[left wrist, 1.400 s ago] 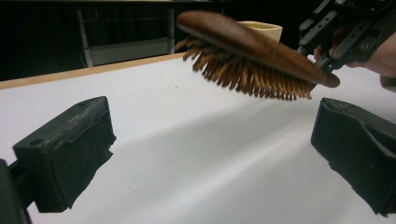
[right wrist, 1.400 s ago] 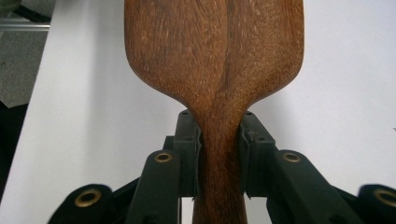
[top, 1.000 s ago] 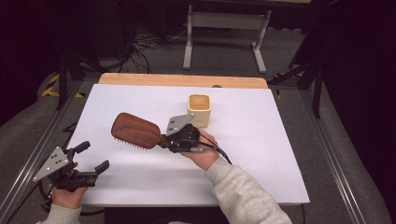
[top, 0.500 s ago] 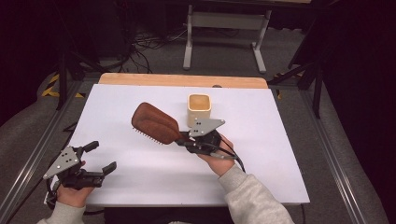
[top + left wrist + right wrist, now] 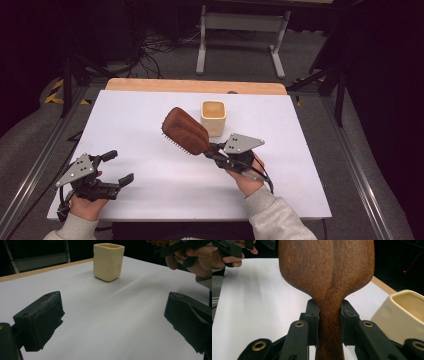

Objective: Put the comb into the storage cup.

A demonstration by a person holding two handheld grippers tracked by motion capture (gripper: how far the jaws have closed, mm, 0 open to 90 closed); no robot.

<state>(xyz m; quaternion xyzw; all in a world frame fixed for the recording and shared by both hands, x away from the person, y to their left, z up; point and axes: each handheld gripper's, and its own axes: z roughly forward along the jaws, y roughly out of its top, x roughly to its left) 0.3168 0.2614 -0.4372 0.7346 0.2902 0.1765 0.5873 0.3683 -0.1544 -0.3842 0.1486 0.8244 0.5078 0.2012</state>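
Observation:
A brown wooden hairbrush (image 5: 184, 131) hangs above the white table, bristles down, its handle clamped in my right gripper (image 5: 214, 151). In the right gripper view both pads press on the hairbrush (image 5: 329, 277) at its neck. A cream square cup (image 5: 213, 117) stands upright just behind the brush head, with the same cup (image 5: 404, 315) close on the right in the right gripper view. My left gripper (image 5: 119, 167) sits low at the table's front left, jaws wide apart with nothing between them. From the left gripper view the cup (image 5: 108, 261) stands ahead on the bare sheet.
The white table sheet (image 5: 150, 115) has a wooden strip (image 5: 195, 86) along its far edge. A metal stand (image 5: 240, 40) and cables lie on the floor beyond. Rails run along both table sides.
My right gripper has carried the hairbrush to the right and toward the cup, lifting the head. The left gripper has drifted slightly right along the front edge.

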